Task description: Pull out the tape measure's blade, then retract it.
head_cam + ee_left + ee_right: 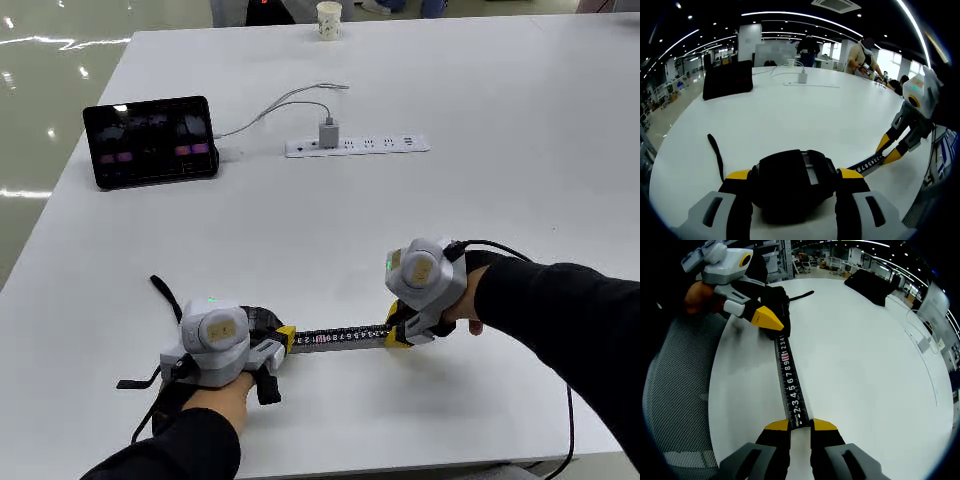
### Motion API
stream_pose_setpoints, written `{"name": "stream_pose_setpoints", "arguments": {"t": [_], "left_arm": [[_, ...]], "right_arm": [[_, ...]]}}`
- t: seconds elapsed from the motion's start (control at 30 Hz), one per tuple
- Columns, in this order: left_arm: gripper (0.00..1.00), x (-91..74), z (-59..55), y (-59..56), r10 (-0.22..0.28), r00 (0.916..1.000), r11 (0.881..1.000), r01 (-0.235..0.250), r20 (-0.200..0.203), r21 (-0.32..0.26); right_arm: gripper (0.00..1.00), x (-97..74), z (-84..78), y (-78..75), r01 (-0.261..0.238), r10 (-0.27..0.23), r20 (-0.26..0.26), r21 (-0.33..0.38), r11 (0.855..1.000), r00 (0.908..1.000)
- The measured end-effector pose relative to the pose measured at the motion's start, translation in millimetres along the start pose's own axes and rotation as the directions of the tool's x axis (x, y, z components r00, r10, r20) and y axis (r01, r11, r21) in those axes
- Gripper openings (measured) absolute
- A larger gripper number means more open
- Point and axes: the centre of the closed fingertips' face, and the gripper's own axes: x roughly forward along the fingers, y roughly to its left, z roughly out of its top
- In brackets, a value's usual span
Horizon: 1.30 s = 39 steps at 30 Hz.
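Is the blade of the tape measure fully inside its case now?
No, the blade runs out from the case to the right gripper, which pinches its end.

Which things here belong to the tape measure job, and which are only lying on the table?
Job:
tape measure case, held in left tool
blade, pulled out, gripped by right tool

Lying about:
tablet
power strip
charger
paper cup

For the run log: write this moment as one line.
step: blade pulled out | left gripper: shut on tape measure case | right gripper: shut on blade end | blade: flat on table
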Motion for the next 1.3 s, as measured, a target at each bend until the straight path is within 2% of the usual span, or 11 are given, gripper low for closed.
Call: {"name": "stream_pose_setpoints", "arguments": {"t": [1.3], "left_arm": [[0.62, -0.8, 0.3, -0.6, -0.002, 1.0, 1.0, 0.002, -0.005, 0.001]], "right_arm": [[0.11, 3.2, 11.4, 3.0, -0.01, 0.01, -0.003, 0.0, 1.0, 0.9999]]}}
